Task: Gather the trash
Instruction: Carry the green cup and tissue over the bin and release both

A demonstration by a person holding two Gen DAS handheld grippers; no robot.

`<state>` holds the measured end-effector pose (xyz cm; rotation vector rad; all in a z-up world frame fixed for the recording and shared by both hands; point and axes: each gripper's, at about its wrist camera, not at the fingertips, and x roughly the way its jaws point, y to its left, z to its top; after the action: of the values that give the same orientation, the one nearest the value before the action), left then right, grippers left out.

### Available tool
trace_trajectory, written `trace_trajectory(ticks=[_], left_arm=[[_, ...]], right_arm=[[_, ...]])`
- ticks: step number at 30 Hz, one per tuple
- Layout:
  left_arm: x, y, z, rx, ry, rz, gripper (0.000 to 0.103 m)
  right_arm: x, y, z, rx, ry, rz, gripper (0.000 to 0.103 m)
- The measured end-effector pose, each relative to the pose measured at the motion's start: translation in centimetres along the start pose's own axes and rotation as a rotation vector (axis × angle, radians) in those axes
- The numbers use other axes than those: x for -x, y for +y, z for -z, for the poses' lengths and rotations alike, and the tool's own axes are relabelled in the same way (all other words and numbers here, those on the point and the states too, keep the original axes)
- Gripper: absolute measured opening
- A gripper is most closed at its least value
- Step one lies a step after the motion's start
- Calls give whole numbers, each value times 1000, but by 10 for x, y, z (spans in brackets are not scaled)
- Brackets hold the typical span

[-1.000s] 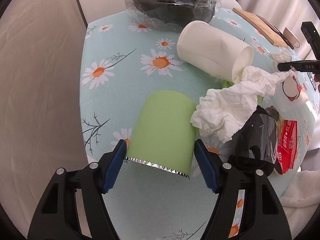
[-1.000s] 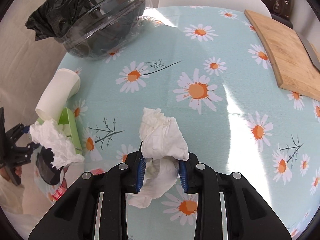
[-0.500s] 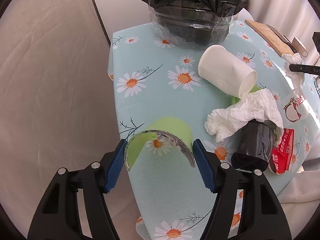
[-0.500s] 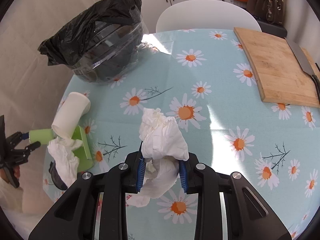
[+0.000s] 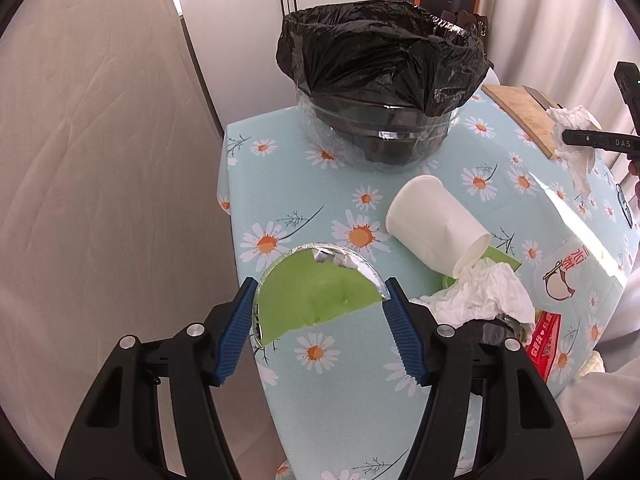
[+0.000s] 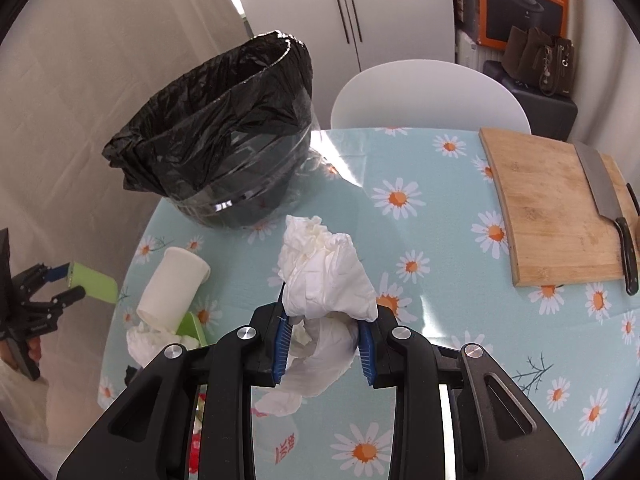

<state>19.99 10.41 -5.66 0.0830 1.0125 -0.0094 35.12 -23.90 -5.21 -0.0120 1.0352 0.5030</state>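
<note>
The bin (image 5: pixel 384 92) with its black liner now shows whole at the table's (image 5: pixel 400 420) far edge, where it was cropped before. The left gripper (image 5: pixel 318 306), jaws just narrowing, clamps the green cup (image 5: pixel 312 300), lifted off the cloth. The right gripper (image 6: pixel 326 332) still pinches the crumpled tissue (image 6: pixel 324 276), also raised.

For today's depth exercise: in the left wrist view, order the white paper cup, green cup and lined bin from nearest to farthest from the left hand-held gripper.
1. Green cup, between the left hand-held gripper pads.
2. White paper cup, lying right of centre.
3. Lined bin, upright at the table's far end.
</note>
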Motion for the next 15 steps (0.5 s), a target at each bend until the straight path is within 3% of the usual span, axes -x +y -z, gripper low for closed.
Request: trace_trajectory(ticks=[15], left_arm=[[63,3,-73,-39,-172,-2,64]], right_arm=[[42,50,-76,125,-125,-20,26]])
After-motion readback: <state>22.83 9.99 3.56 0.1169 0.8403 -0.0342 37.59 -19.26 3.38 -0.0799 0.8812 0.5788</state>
